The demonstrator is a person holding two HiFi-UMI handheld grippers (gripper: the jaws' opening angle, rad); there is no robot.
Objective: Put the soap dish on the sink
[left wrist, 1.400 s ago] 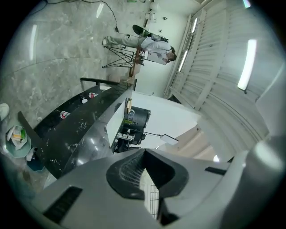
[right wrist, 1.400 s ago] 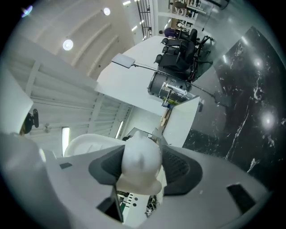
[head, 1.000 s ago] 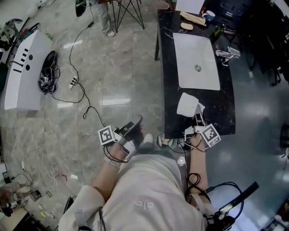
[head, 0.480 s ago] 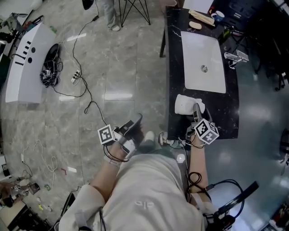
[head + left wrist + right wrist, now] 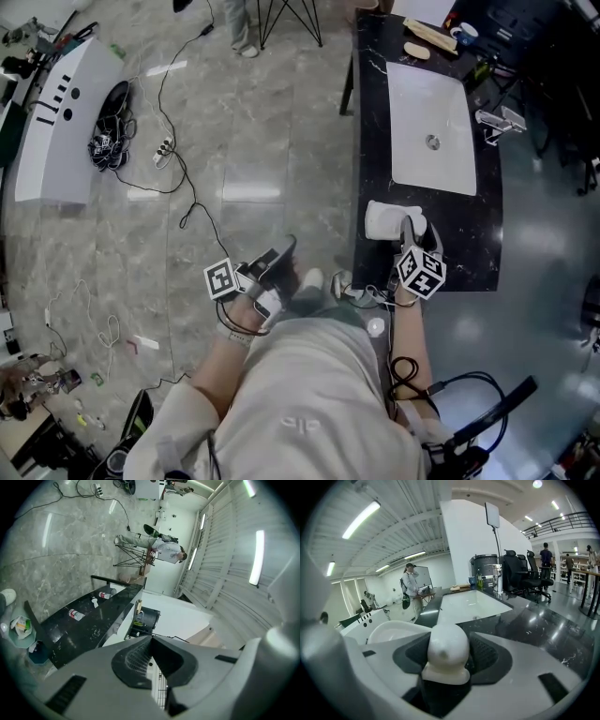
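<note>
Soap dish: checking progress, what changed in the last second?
The right hand-held gripper advanced along the counter and is now shut on the soap dish, which swung squarer to the sink. The left hand-held gripper stayed shut over the floor.

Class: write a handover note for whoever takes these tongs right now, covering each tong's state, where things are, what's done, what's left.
Left tongs: shut, empty, held over the floor.
Right tongs: shut on the soap dish, over the near end of the black counter.
Sink: farther along the counter.
Done: dish gripped.
Left: carry it to the sink, set it down, release.
</note>
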